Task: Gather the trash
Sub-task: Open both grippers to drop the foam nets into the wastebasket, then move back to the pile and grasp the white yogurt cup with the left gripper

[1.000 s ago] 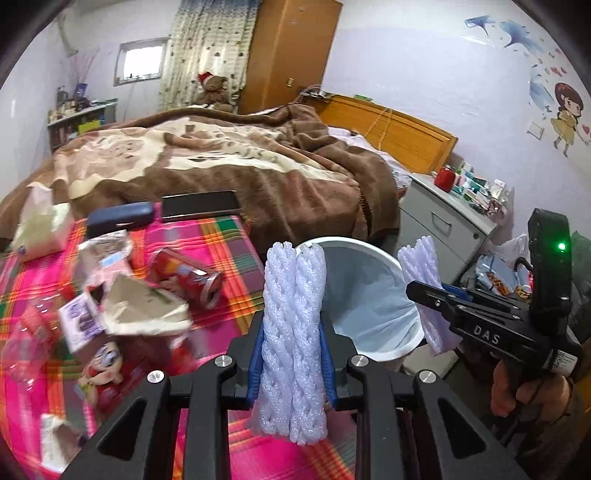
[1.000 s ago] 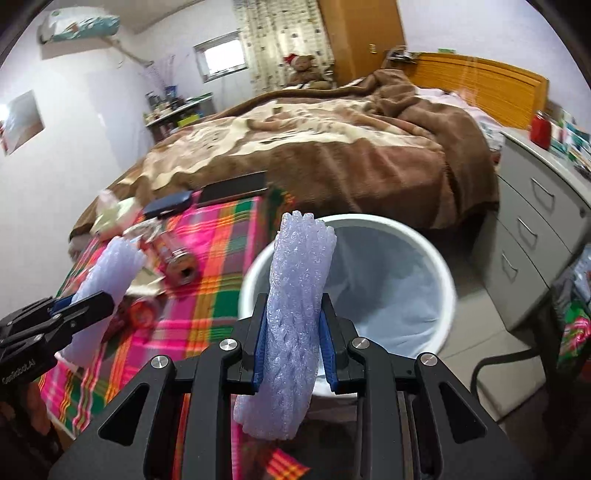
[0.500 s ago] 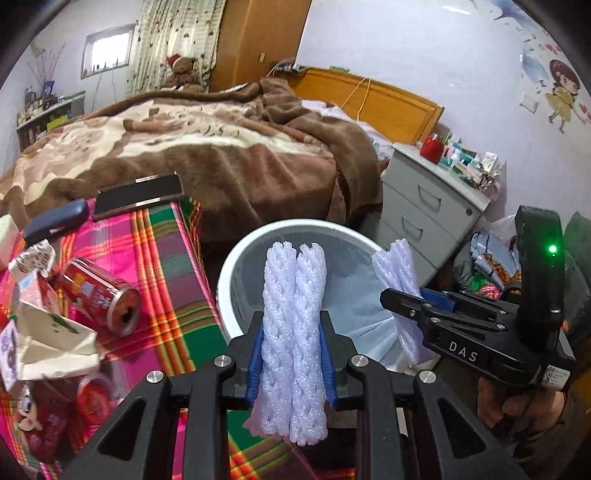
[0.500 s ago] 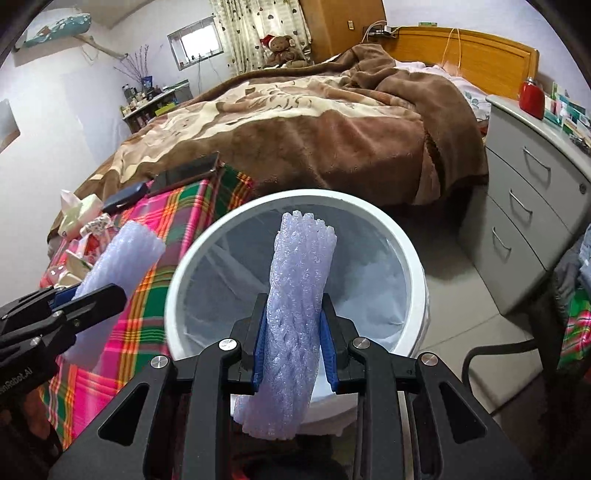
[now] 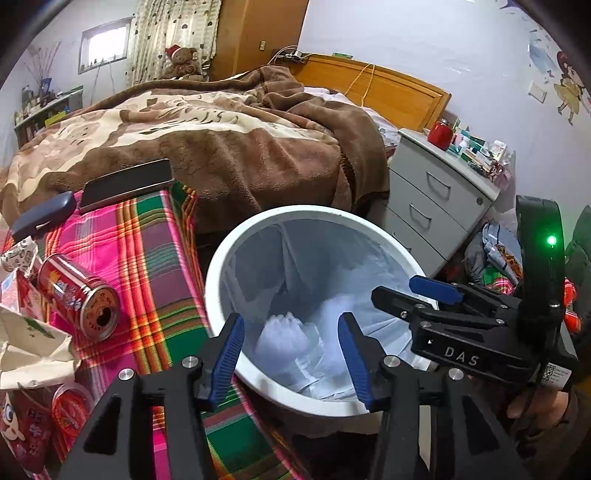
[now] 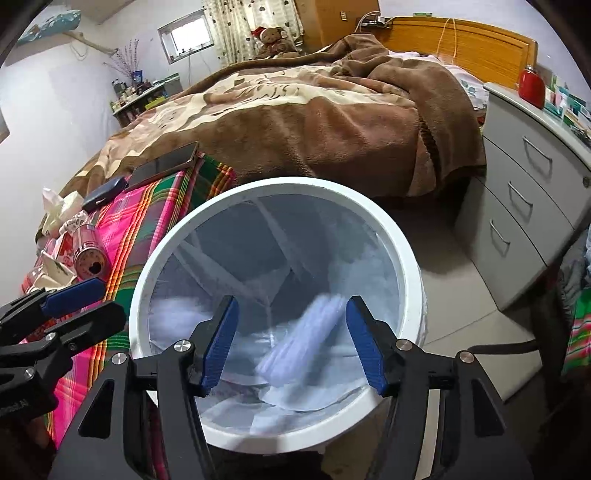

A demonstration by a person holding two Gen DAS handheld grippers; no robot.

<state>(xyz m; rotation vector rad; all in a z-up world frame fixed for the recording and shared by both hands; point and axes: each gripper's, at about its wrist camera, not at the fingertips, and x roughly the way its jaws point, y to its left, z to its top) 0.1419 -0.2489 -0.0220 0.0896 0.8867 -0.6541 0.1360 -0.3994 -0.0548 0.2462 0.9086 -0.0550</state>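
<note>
The left gripper (image 5: 291, 347) has just been opening and nothing is between its jaws. Below it, a foam net sleeve (image 5: 284, 336) lies inside the white trash bin (image 5: 221, 266). The right gripper (image 5: 410, 291) hangs over the bin's rim.

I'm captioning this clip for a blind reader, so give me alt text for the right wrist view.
The open right gripper hangs over a white bin, a blurred foam sleeve below its jaws inside the bag. The left gripper is at left beside a plaid cloth with a can; a bed lies behind.

Pale lilac walls (image 5: 388, 33) enclosed a bed (image 5: 221, 140) under a brown blanket, its wooden headboard (image 5: 388, 92) beside grey drawers (image 5: 436, 199); daylight came through a small window (image 5: 105, 44) by spotted curtains (image 5: 170, 29).
</note>
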